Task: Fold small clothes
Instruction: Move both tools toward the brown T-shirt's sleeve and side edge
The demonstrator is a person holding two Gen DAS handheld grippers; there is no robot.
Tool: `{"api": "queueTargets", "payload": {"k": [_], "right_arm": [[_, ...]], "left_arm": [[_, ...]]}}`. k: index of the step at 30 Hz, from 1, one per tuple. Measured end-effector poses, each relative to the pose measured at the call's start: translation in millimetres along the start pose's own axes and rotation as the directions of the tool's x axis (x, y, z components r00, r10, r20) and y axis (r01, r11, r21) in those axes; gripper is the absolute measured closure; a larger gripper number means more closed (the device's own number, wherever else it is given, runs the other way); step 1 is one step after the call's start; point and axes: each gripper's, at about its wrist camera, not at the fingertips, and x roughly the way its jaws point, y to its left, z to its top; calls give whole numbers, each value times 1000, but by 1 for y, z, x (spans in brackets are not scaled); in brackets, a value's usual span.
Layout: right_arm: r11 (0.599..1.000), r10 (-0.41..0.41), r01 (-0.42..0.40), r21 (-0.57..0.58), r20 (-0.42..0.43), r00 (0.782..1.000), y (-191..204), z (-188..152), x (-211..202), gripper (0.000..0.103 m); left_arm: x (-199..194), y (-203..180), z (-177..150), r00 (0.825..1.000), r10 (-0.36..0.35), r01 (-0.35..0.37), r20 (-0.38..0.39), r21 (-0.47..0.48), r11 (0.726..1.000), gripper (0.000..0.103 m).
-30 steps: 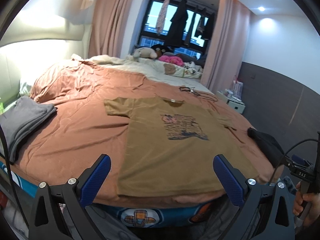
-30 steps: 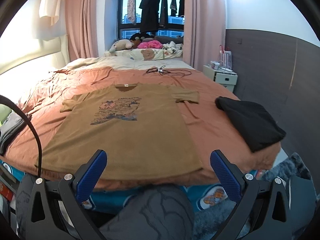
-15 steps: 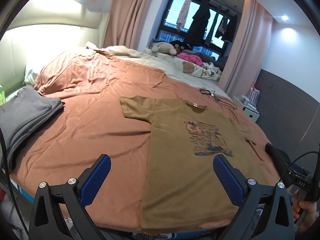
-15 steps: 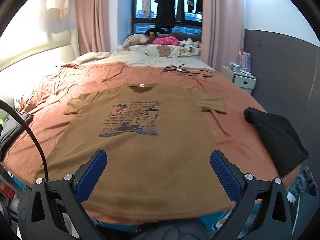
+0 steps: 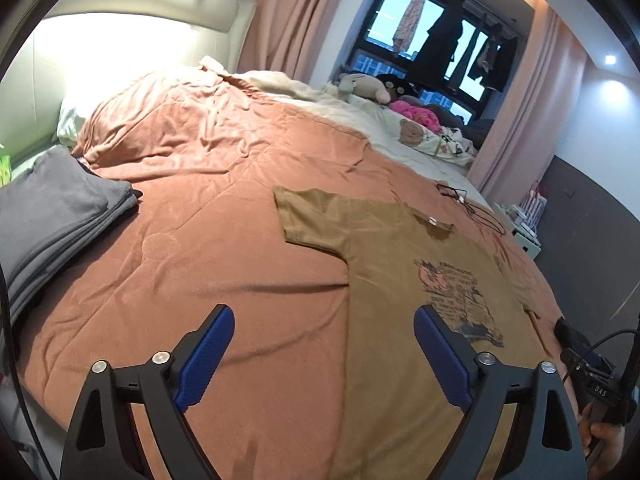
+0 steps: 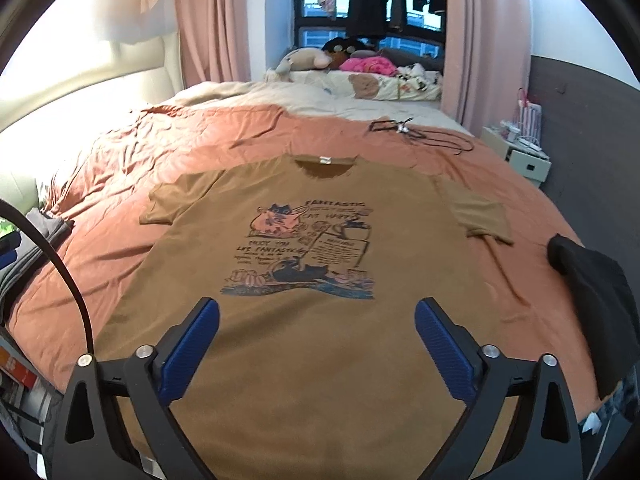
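A brown T-shirt [image 6: 320, 280] with a printed picture on the chest lies flat and face up on the orange bedspread, collar away from me. In the left wrist view the shirt [image 5: 400, 288] lies to the right. My left gripper [image 5: 324, 344] is open and empty, above the bedspread at the shirt's left edge. My right gripper [image 6: 316, 336] is open and empty, above the shirt's lower middle. Both have blue pads.
A folded grey stack [image 5: 48, 232] lies at the bed's left edge. A black garment [image 6: 592, 300] lies at the right edge. A black cable [image 6: 420, 134] lies beyond the collar. Plush toys and bedding [image 6: 360, 68] sit by the window. A white nightstand [image 6: 524, 156] stands right.
Both grippers have moved forward over the bed. The left one has swung left, so the shirt now lies to its right. The shirt has not moved.
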Motion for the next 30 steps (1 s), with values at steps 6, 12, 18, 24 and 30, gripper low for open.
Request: {"api": "queueTargets", "payload": {"k": [6,12,18,24,30], "right_arm": [[999,19,-20,-28,-28,999,12,25,26,6],[998,40,-42,-50,-48,998,23,49,56,6],[995,54,-60,-82,-74,996,34,71,93,6],[989,73,-85,-117,-105,992,46,89,130,12],[980,97,-119,-157,-137,986,56,102,170,12]], "left_arm": [[30,21,11,999,1,-3,-43,-51,999,20],[59,34,26,997,16,-22,-79,-74,997,23],[89,42,43,994,34,-42,-102,-83,996,26],[122,44,64,988,65,-77,-138,-80,994,26],[156,48,78,979,110,-125,-174,-79,989,26]]}}
